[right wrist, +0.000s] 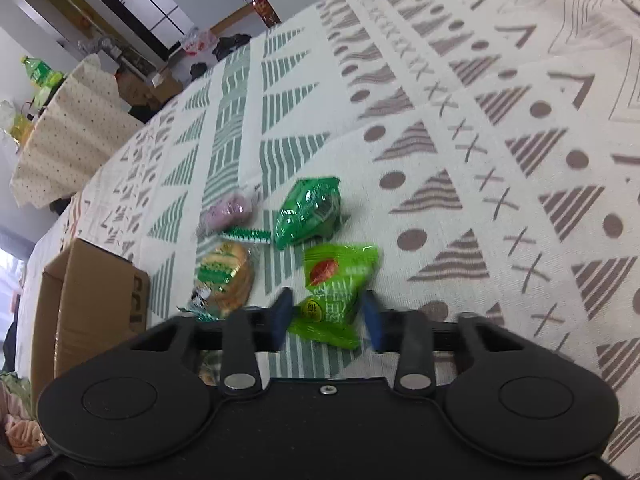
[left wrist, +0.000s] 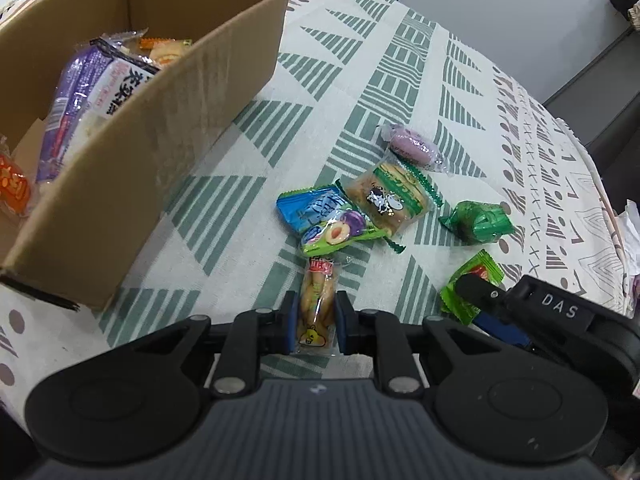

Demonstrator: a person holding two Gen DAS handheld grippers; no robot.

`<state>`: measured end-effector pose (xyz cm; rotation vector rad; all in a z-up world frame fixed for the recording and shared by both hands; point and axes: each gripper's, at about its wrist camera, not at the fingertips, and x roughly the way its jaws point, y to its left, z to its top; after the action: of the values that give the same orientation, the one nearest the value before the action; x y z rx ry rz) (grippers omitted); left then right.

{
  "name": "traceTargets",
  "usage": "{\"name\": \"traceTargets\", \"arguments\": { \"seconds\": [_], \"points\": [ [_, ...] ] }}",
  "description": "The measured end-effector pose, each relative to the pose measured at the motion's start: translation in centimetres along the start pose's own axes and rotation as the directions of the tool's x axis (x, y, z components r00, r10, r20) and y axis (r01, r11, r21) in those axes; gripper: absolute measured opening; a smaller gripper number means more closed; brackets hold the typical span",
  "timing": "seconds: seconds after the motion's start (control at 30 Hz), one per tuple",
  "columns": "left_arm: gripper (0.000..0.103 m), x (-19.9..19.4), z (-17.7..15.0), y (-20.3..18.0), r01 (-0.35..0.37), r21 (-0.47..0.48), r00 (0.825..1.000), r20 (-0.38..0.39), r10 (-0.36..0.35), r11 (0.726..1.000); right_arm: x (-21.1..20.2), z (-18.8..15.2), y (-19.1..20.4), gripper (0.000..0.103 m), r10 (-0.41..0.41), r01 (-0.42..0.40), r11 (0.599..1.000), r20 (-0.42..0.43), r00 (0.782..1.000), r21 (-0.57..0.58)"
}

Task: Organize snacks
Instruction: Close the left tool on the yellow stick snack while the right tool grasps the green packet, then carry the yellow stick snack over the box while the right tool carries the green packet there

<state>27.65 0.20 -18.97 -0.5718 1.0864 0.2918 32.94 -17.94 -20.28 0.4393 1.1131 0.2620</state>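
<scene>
My left gripper (left wrist: 315, 320) is shut on a clear packet of yellow stick snacks (left wrist: 318, 304) that lies on the patterned tablecloth (left wrist: 360, 60). Just beyond it lie a plum packet (left wrist: 340, 232), a blue packet (left wrist: 308, 210), a cow-print cake packet (left wrist: 386, 196), a purple cake (left wrist: 412, 146) and a dark green packet (left wrist: 478, 222). My right gripper (right wrist: 326, 316) is open, its blue pads on either side of a light green packet (right wrist: 336, 288), which also shows in the left wrist view (left wrist: 472, 280).
An open cardboard box (left wrist: 192, 92) stands at the left with a purple bag (left wrist: 92, 92) and other snacks inside; it also shows in the right wrist view (right wrist: 92, 300). The table edge runs along the right. A second covered table (right wrist: 72, 132) stands beyond.
</scene>
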Motion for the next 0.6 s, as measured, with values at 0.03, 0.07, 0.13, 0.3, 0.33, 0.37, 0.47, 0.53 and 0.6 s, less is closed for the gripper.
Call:
{"name": "traceTargets", "arguments": {
  "seconds": [0.03, 0.07, 0.13, 0.3, 0.33, 0.37, 0.47, 0.53, 0.6],
  "points": [
    [0.018, -0.2, 0.0, 0.0, -0.001, 0.003, 1.000, 0.003, 0.001, 1.000, 0.0, -0.1, -0.1, 0.028, 0.001, -0.001, 1.000, 0.002, 1.000, 0.004],
    [0.018, -0.4, 0.0, 0.0, -0.001, 0.004, 1.000, 0.005, 0.001, 1.000, -0.2, -0.2, -0.1, 0.027, 0.000, 0.000, 1.000, 0.006, 1.000, -0.001],
    [0.018, -1.0, -0.1, 0.0, 0.002, 0.008, 1.000, 0.013, -0.002, 1.000, -0.9, -0.2, 0.0, 0.026, 0.003, -0.003, 1.000, 0.025, 1.000, -0.008],
    [0.018, -2.9, -0.3, -0.4, 0.013, 0.020, 0.999, 0.047, -0.014, 1.000, -2.5, -0.3, 0.6, 0.025, 0.043, -0.042, 0.999, 0.058, 0.997, -0.018],
    [0.018, -3.3, -0.3, -0.4, 0.016, 0.022, 0.998, 0.057, -0.017, 1.000, -2.8, -0.3, 0.8, 0.025, 0.049, -0.048, 0.999, 0.063, 0.997, -0.022],
    [0.018, -3.7, -0.3, -0.4, 0.016, 0.025, 0.998, 0.067, -0.018, 1.000, -3.0, -0.4, 0.9, 0.025, 0.056, -0.054, 0.998, 0.068, 0.996, -0.027],
    [0.018, -4.7, -0.4, -0.4, 0.017, 0.032, 0.996, 0.087, -0.019, 0.999, -3.9, -0.4, 1.4, 0.025, 0.077, -0.073, 0.997, 0.086, 0.993, -0.039],
    [0.018, -5.3, -0.4, -0.3, 0.009, 0.036, 0.995, 0.101, -0.013, 0.999, -4.5, -0.5, 1.6, 0.025, 0.092, -0.088, 0.995, 0.098, 0.991, -0.046],
    [0.018, -6.1, -0.3, -0.2, 0.002, 0.034, 0.993, 0.116, -0.006, 0.999, -5.0, -0.7, 1.9, 0.025, 0.112, -0.106, 0.993, 0.104, 0.988, -0.054]
  ]
}}
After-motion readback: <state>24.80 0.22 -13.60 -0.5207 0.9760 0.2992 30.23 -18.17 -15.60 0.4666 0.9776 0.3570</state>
